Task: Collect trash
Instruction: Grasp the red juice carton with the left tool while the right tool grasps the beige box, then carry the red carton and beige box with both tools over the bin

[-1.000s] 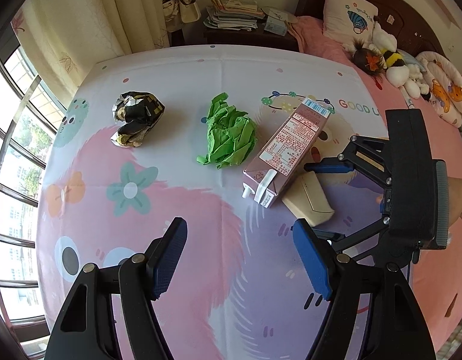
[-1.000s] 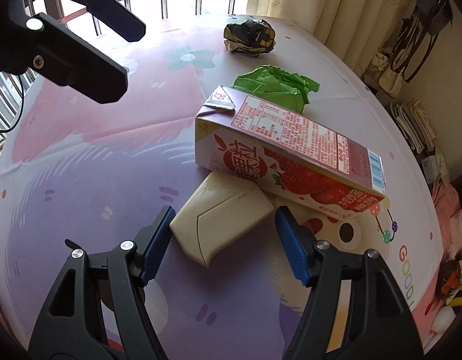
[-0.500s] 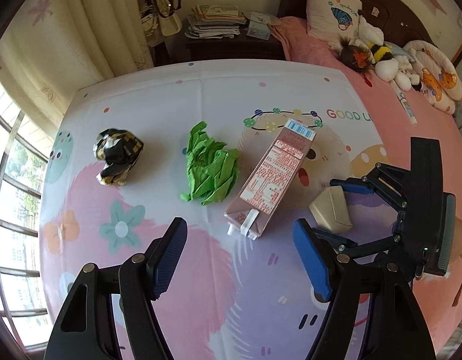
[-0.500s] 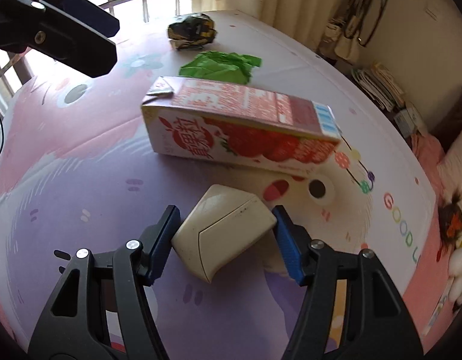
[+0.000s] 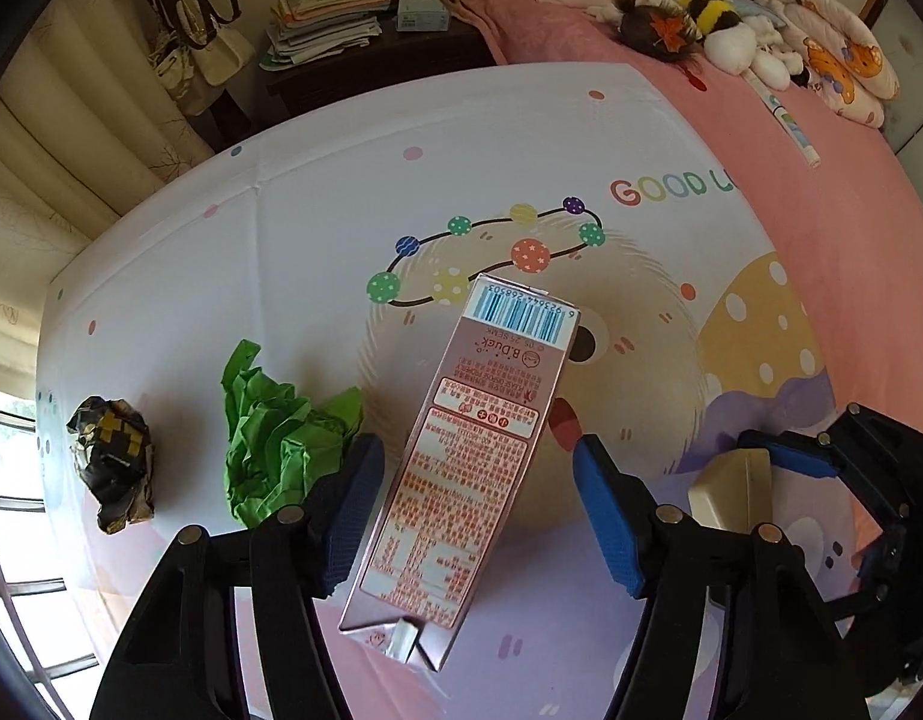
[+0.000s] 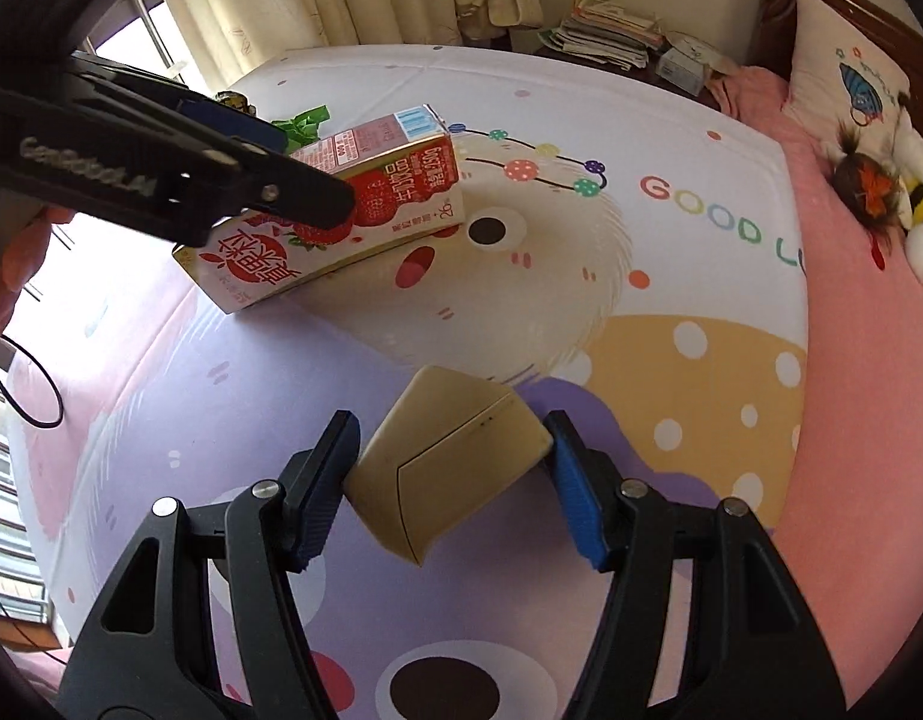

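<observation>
Two grippers, both mid-pickup. Our left gripper (image 5: 470,510) straddles the pink rectangular strawberry milk carton (image 5: 467,468) lying on the cartoon-print bedsheet (image 5: 341,210); jaws closing, the left pad looks about at the carton's side, the right one shows a gap, so no grip yet. Our right gripper (image 6: 452,480) is clamped on the small beige cardboard box (image 6: 449,462), pads touching both sides. At 9 o'clock of the carton sit the crumpled green paper wad (image 5: 275,444) and, further out, the black-and-gold crumpled foil wrapper (image 5: 110,462). Step: grasping. Next, we judge, finish the squeeze on the carton, then lift both.
</observation>
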